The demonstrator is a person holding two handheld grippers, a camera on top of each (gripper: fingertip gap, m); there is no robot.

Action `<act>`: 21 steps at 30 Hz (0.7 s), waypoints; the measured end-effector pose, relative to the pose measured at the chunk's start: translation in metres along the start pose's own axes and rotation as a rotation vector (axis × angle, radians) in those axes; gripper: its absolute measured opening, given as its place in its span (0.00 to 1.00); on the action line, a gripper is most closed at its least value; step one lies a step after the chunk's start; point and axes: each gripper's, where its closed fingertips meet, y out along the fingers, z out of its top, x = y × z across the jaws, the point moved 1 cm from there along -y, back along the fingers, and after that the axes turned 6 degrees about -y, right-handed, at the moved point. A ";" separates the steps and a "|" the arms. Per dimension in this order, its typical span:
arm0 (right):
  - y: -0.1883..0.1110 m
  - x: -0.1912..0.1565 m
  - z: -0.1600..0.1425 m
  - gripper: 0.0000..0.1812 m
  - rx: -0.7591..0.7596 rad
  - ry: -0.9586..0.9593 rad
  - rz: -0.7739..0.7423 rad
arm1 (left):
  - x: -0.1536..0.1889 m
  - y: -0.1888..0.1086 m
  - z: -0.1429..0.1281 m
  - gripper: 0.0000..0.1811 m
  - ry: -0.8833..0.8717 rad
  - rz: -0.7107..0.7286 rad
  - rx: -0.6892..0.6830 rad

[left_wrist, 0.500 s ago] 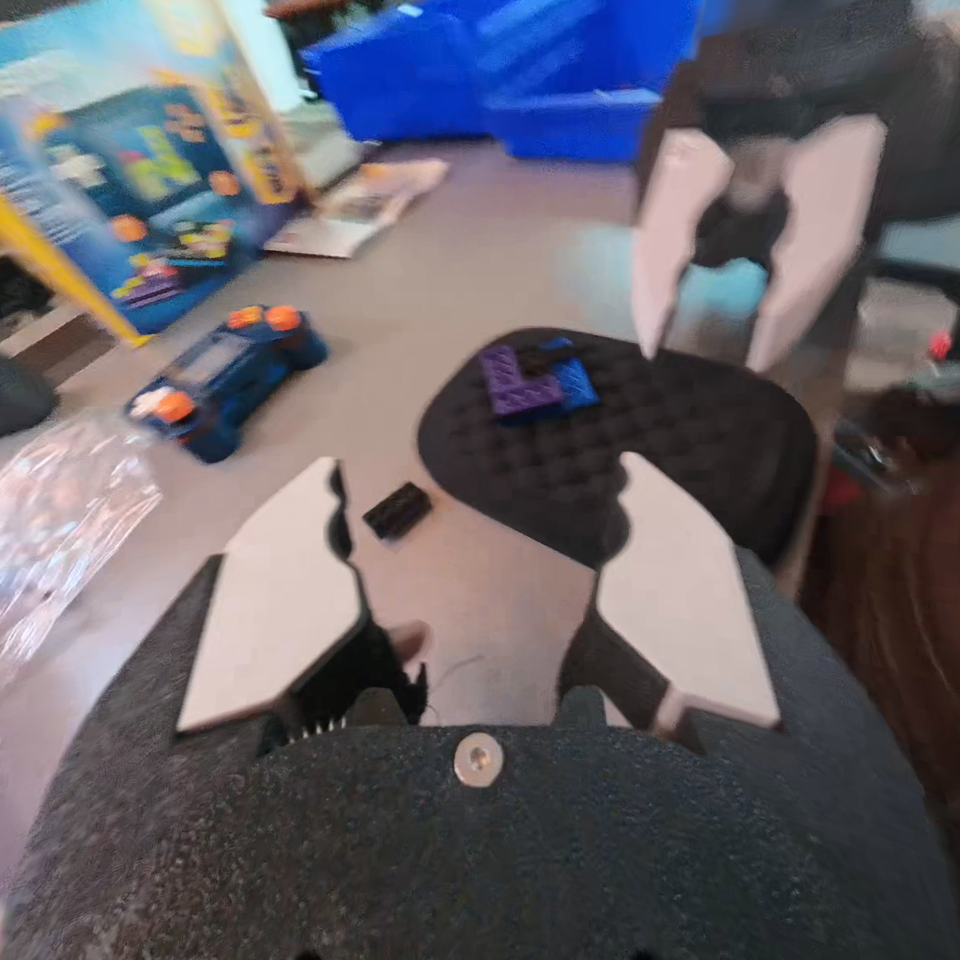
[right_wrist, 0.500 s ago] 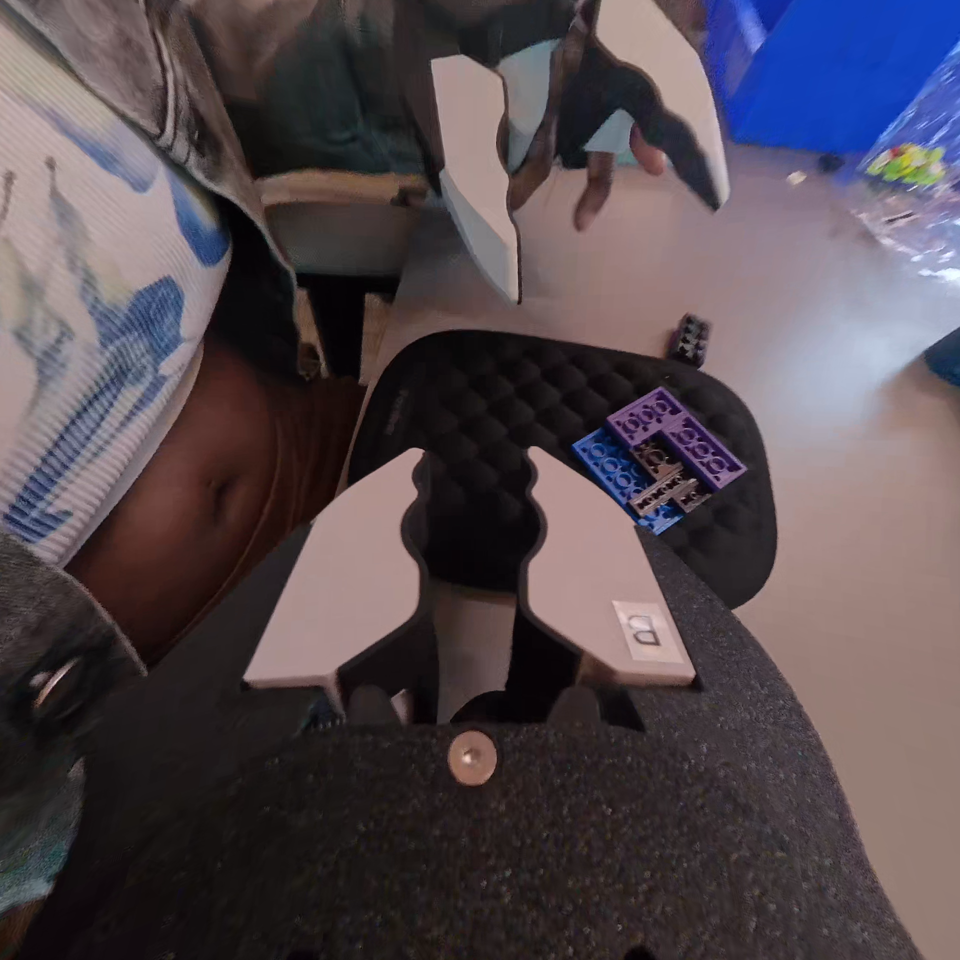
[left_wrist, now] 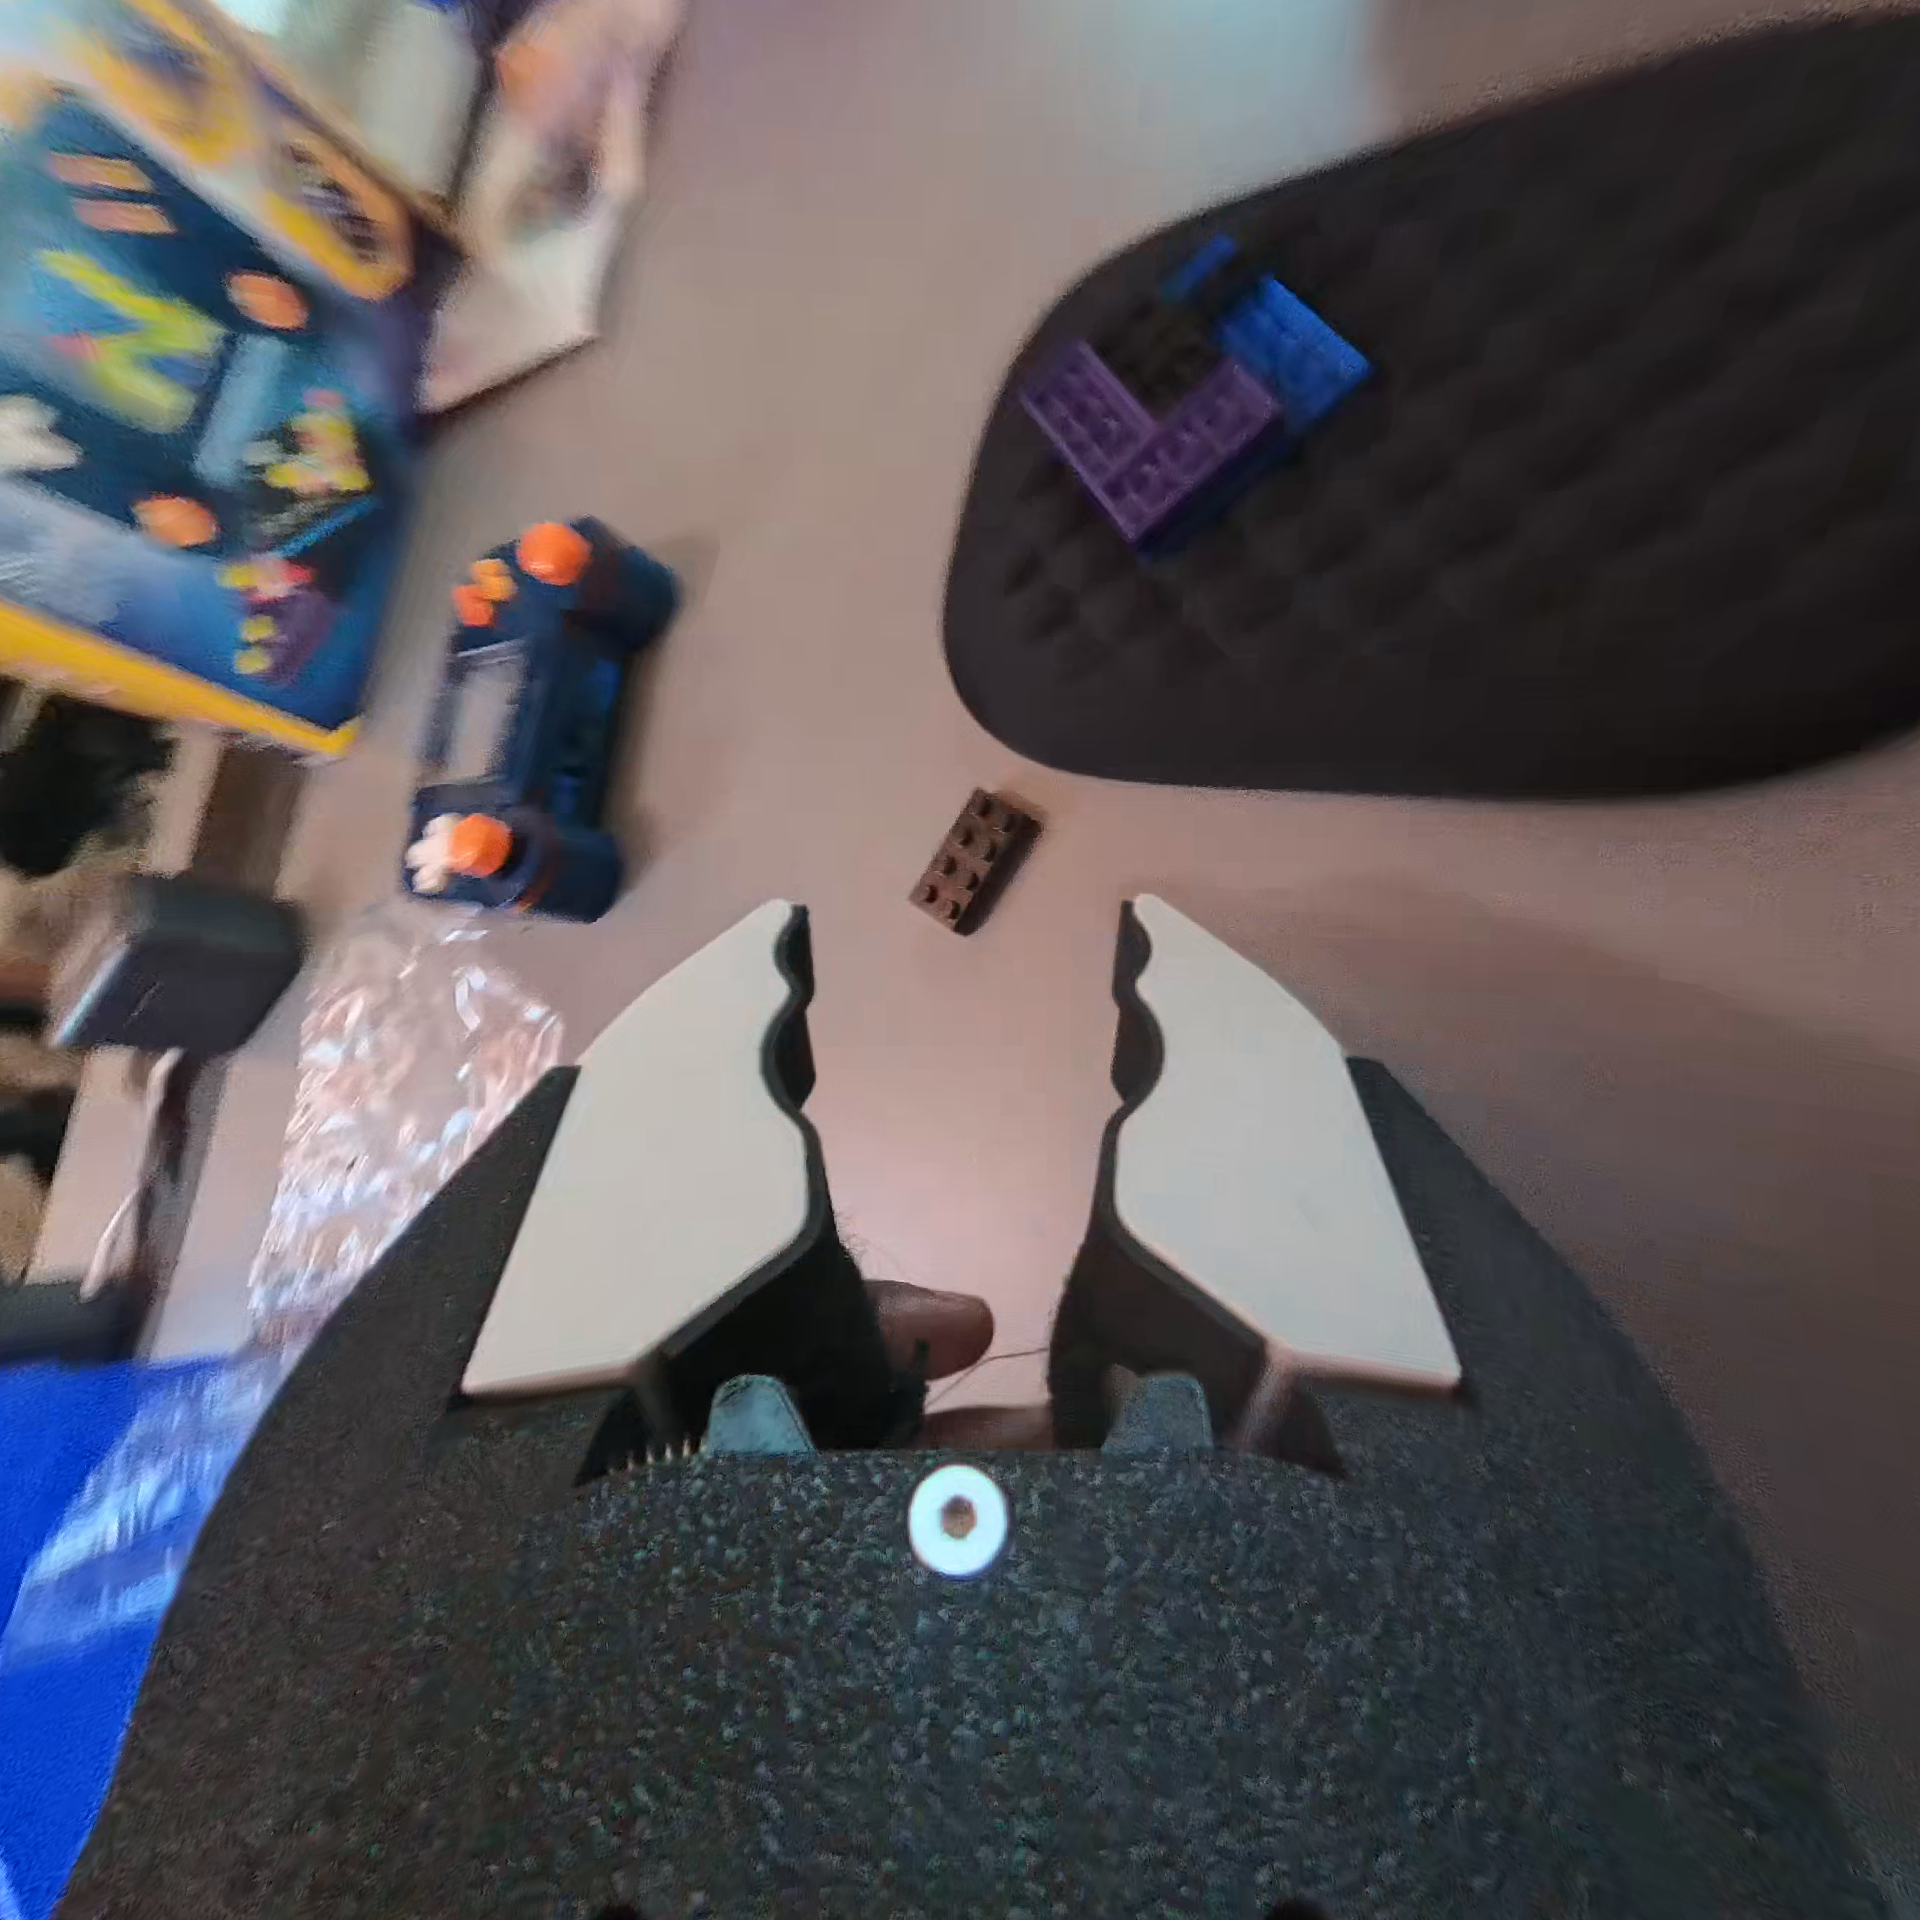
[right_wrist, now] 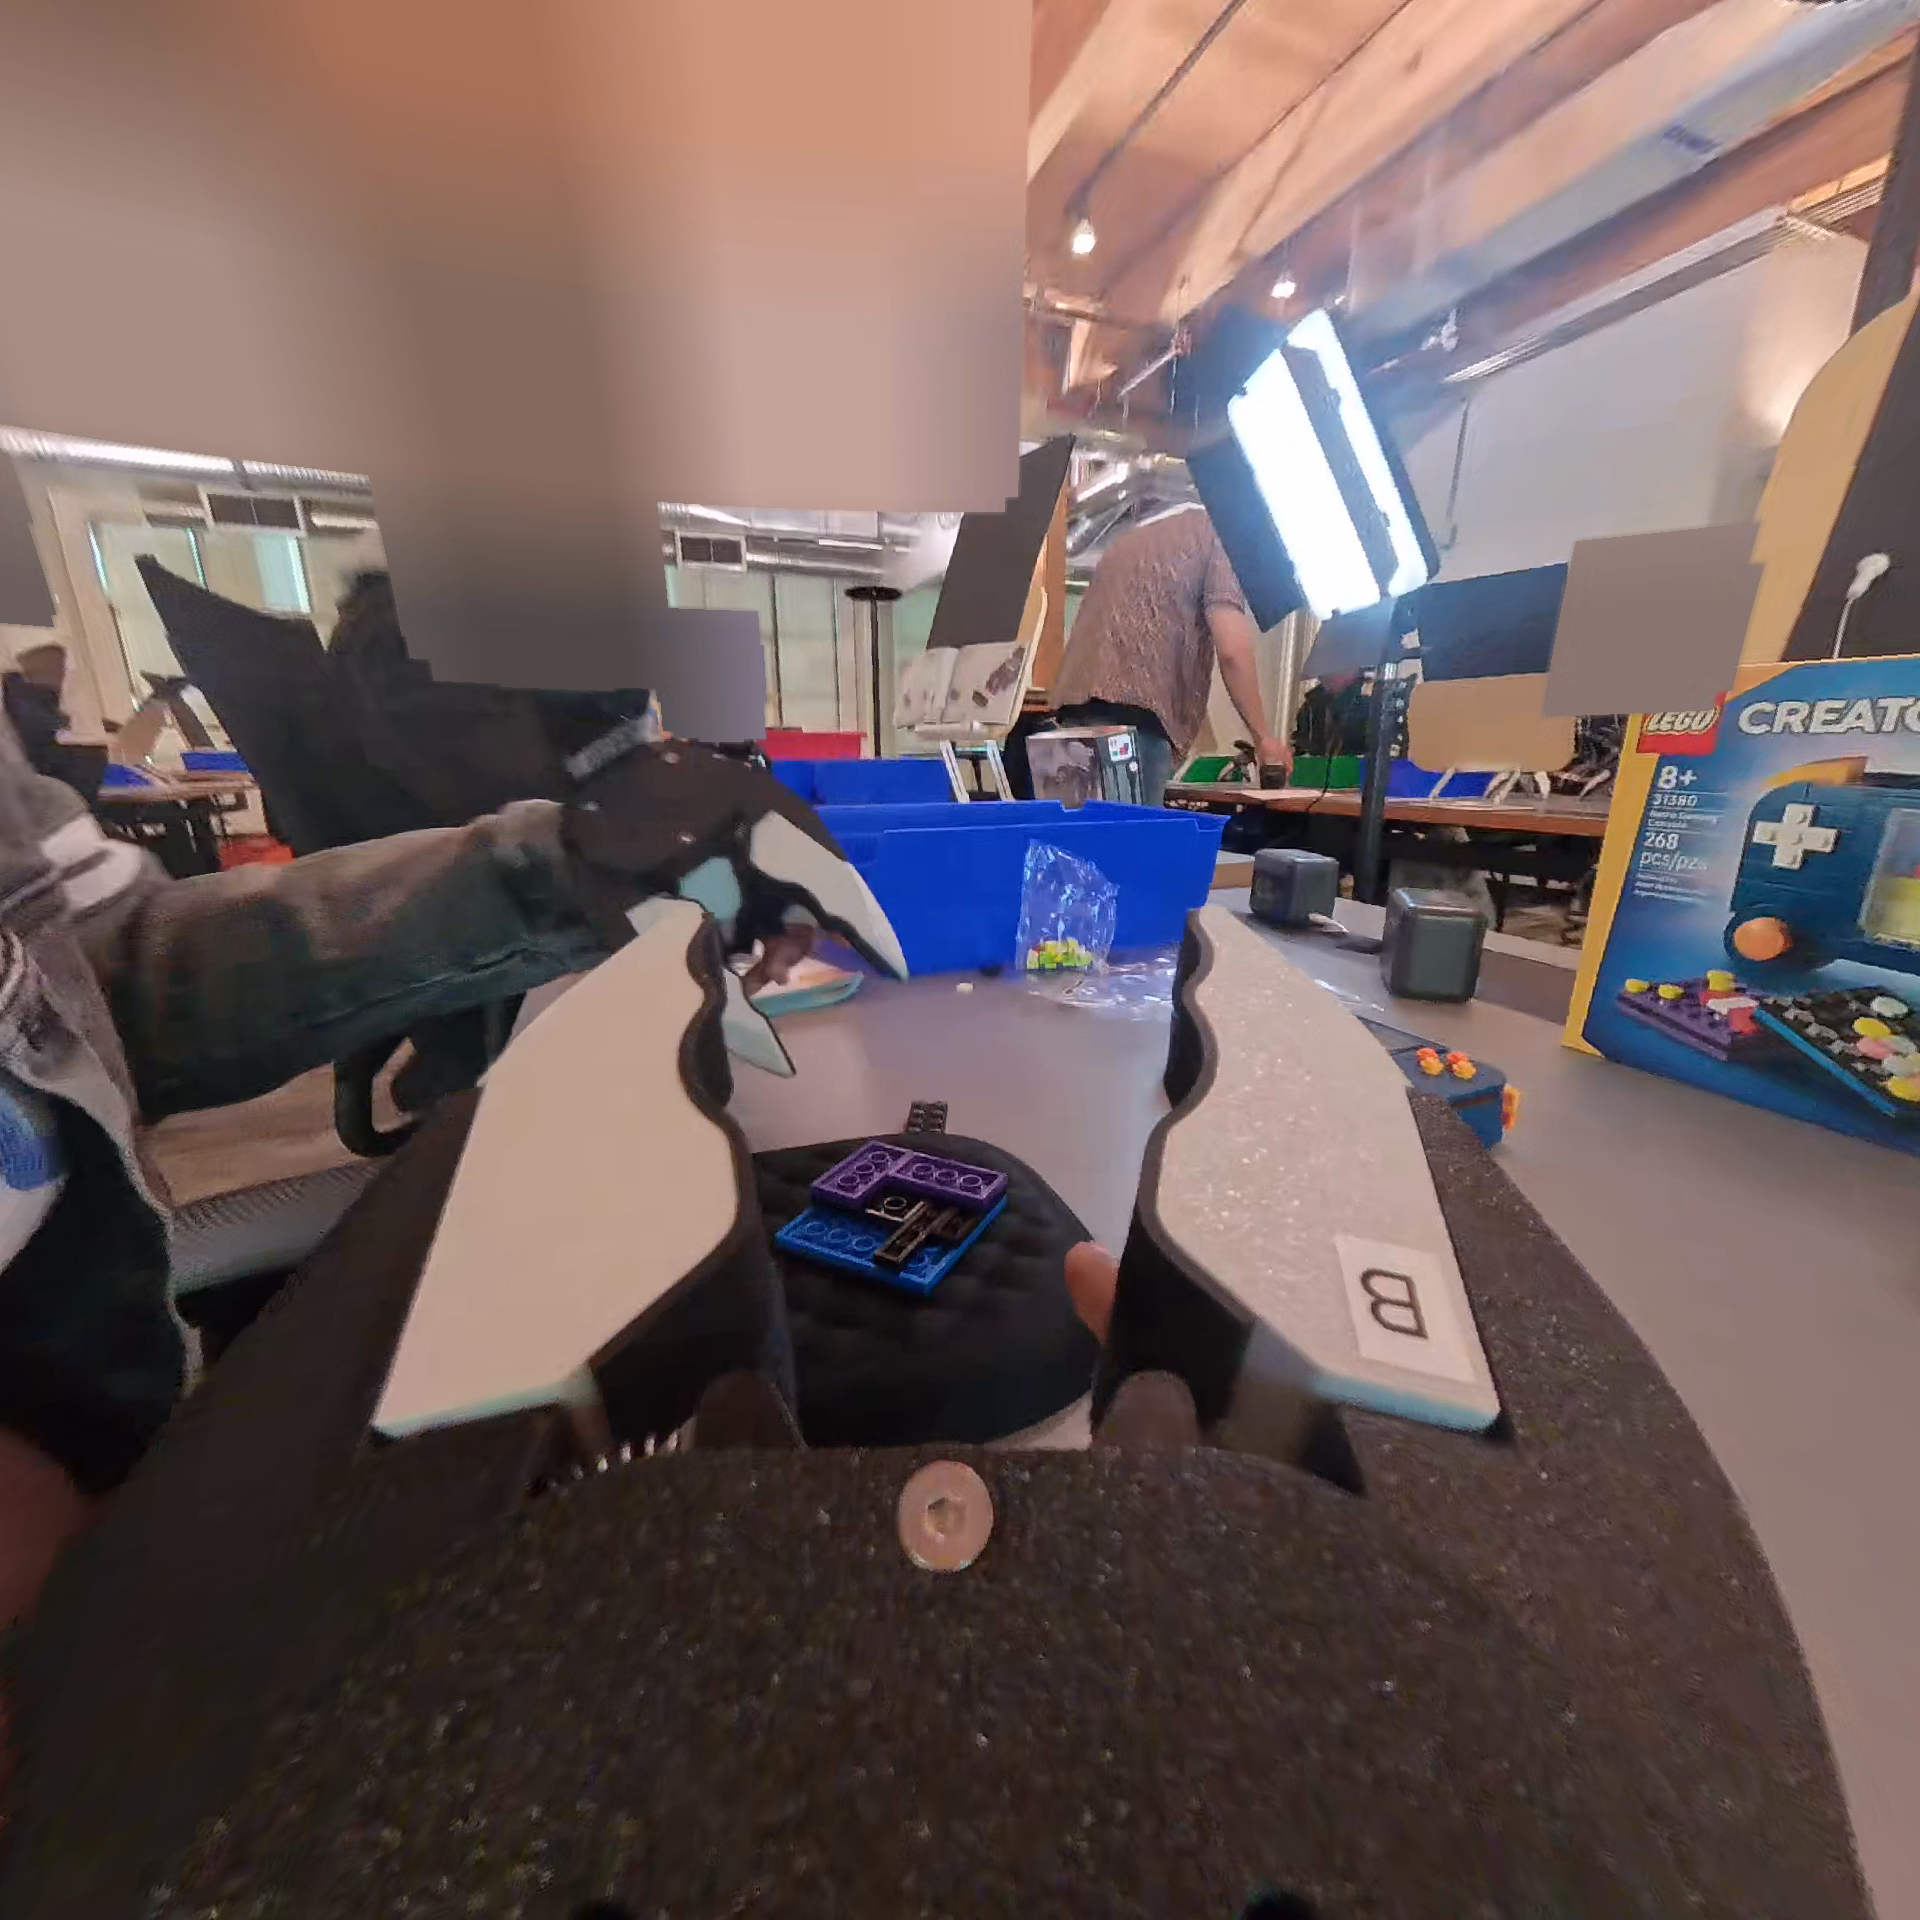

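while its jaws stand wide apart and empty, the left gripper (left_wrist: 961, 914) hovers just short of a dark brick (left_wrist: 975, 860) lying on the grey table (left_wrist: 1455, 1039) beside the black foam pad (left_wrist: 1507, 623). the right gripper (right_wrist: 940, 961) also gapes empty, above that pad, which carries a purple and blue brick assembly (right_wrist: 896, 1214). farther off, a blue bin (right_wrist: 997, 873) stands behind a clear bag (right_wrist: 1065, 920) of small pieces.
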 end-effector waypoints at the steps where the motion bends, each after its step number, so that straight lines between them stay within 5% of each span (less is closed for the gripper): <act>1: 0.000 0.000 0.000 0.45 0.003 0.007 0.007 | 0.001 0.006 -0.001 0.28 0.039 -0.070 -0.029; 7: 0.004 -0.013 -0.004 0.41 -0.023 -0.037 0.071 | 0.006 0.031 0.000 0.23 0.167 -0.430 -0.207; 13: 0.002 -0.012 -0.002 0.39 0.000 -0.011 0.076 | 0.003 0.050 -0.010 0.19 0.260 -0.514 -0.333; 16: 0.002 -0.013 -0.003 0.39 -0.004 -0.017 0.082 | 0.001 0.048 -0.011 0.08 0.183 -0.538 -0.342; 18: 0.002 -0.013 -0.003 0.38 -0.004 -0.019 0.075 | -0.006 0.044 0.003 0.08 0.082 -0.472 -0.210; 21: 0.001 -0.011 -0.004 0.34 -0.014 -0.038 0.055 | -0.015 0.018 0.064 0.08 -0.263 -0.382 0.286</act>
